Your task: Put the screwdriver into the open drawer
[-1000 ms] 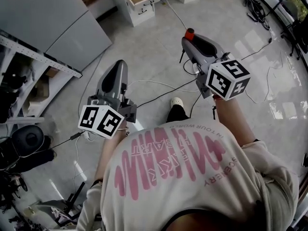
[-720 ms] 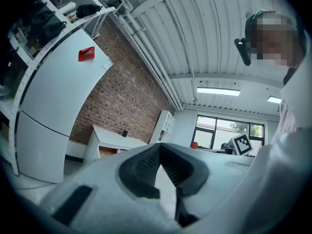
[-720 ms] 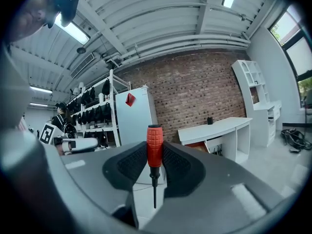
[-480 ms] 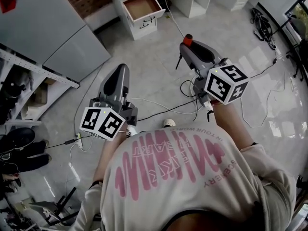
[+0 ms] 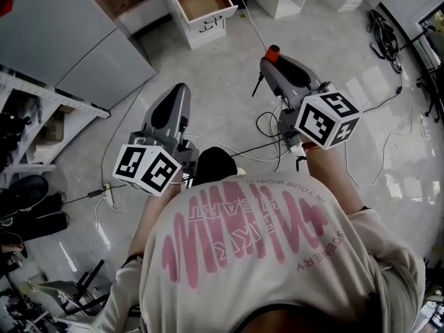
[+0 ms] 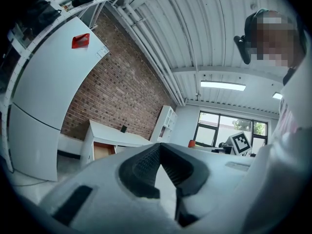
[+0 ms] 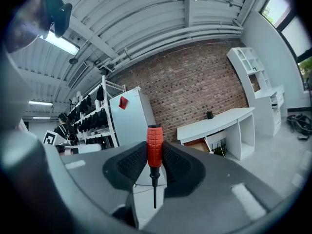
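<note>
Head view, step: carry in hand; right gripper holds the screwdriver, well short of the open drawer
Head view, next move: probably close that gap, then lower over the drawer
Left gripper view: left gripper pressed together, nothing between
Right gripper view: jaws clamp the red handle, shaft hanging down; drawer well beyond, to the right
</note>
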Motion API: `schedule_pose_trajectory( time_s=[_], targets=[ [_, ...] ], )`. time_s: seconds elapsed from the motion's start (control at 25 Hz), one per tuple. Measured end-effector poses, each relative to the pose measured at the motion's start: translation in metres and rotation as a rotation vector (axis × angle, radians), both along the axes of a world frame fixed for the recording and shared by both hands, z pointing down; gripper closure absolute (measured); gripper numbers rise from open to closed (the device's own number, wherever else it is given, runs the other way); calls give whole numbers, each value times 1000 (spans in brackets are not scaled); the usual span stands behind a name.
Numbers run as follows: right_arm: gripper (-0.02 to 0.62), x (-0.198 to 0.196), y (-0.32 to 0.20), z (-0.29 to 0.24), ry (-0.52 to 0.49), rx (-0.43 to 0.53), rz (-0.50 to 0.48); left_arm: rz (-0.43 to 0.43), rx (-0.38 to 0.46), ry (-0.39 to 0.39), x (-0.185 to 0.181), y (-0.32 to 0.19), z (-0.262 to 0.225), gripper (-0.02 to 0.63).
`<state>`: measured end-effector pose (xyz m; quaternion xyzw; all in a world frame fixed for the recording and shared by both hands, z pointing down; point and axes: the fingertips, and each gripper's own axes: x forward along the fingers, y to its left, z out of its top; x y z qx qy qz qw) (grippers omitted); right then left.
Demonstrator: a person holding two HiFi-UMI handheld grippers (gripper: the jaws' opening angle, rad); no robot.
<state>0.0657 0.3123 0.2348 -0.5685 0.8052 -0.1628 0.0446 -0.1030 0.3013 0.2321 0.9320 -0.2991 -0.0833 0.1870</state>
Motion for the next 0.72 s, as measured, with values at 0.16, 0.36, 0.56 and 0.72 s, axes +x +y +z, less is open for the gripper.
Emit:
schedule_pose_trajectory(
  time_s=[0.16,0.36,0.56,0.72],
  targets=[
    [486,5,-7,13,-17,-26,-4,-9,-11,-25,2,-9,7,602],
    [486,10,-30,28,-26,-49,3,-9,-43,-34,8,-32,22,603],
    [486,21,-65,38,-24,-78,15,4,-57,-17,21,-71,31,603],
    [486,25,-108,40,-17,-93,24,31,-78,-5,34,-116,36,603]
  ],
)
